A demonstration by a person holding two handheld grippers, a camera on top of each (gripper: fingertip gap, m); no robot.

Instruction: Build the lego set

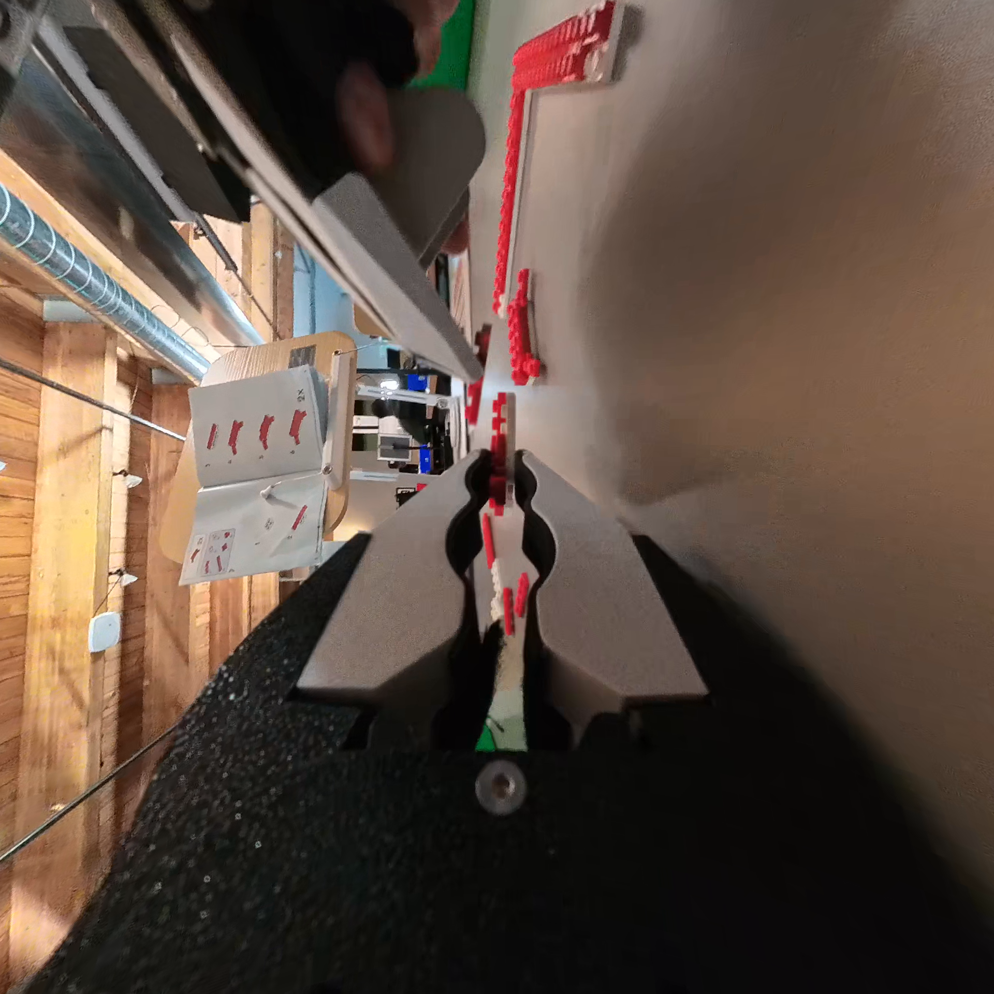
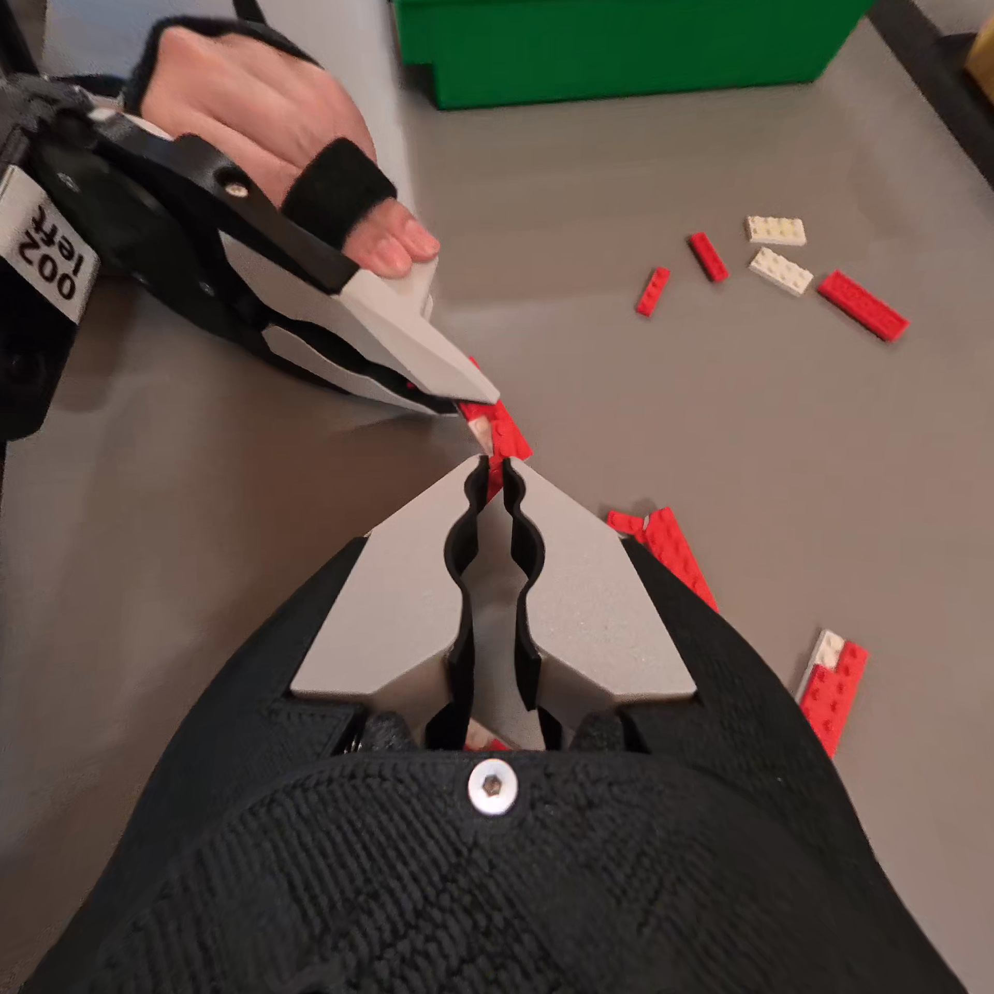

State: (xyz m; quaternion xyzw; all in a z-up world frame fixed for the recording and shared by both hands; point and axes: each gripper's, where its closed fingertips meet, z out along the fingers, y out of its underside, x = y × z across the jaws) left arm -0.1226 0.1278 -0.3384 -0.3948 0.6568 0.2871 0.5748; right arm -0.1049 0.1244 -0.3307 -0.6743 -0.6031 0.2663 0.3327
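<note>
At the table [image 2: 699, 177] centre, a red plate [image 2: 508, 430] is clamped from 10 o'clock by the left gripper [image 2: 473, 400] and from 6 o'clock by the right gripper [image 2: 496, 461], probably to be pressed together.

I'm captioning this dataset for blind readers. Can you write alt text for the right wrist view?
Two handheld grippers meet over a small red lego assembly on a grey table: the right gripper pinches its near end and the left gripper, held by a person's hand, clamps its far end. Loose red and white plates and a green bin lie beyond.
</note>
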